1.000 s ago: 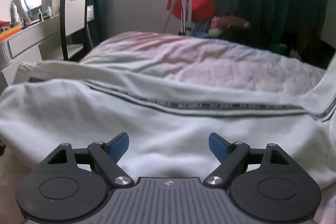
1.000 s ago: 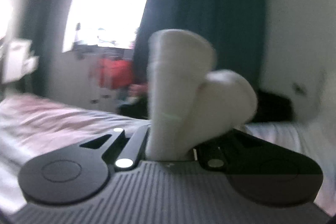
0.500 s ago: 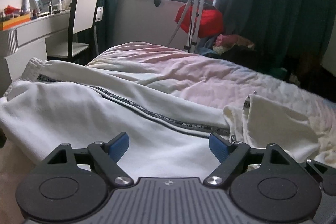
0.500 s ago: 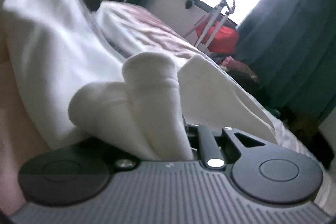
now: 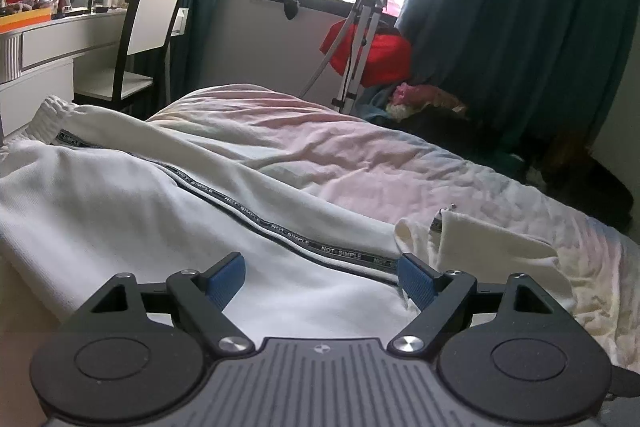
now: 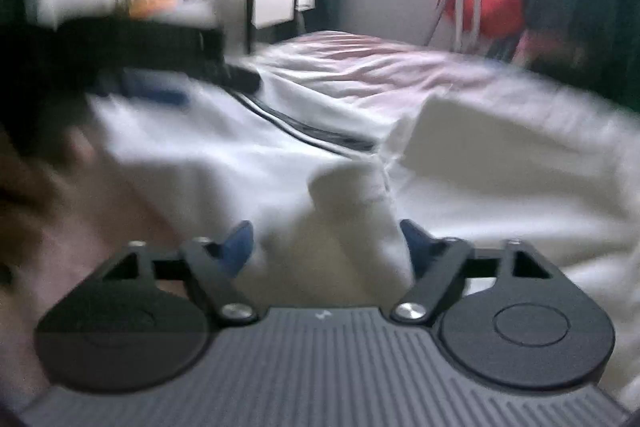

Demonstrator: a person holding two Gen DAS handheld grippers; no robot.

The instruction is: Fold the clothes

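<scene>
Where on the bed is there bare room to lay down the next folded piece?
The pink bedspread lies bare beyond the striped white garment, up to the far edge by the tripod. The near side is crowded: garment, its folded-over end, and both open grippers, left and right.

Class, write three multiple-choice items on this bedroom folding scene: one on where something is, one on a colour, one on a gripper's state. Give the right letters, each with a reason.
1. Where does the white garment lie?
A. on the bed
B. on the chair
C. on the floor

2. What colour are the left gripper's pads?
A. red
B. blue
C. yellow

3. How is the right gripper?
A. shut on cloth
B. shut on nothing
C. open

Answers:
1 A: it is spread over the pink bed cover.
2 B: both pads show blue in the left wrist view.
3 C: its fingers stand wide apart, the cloth between them unpinched.
</scene>
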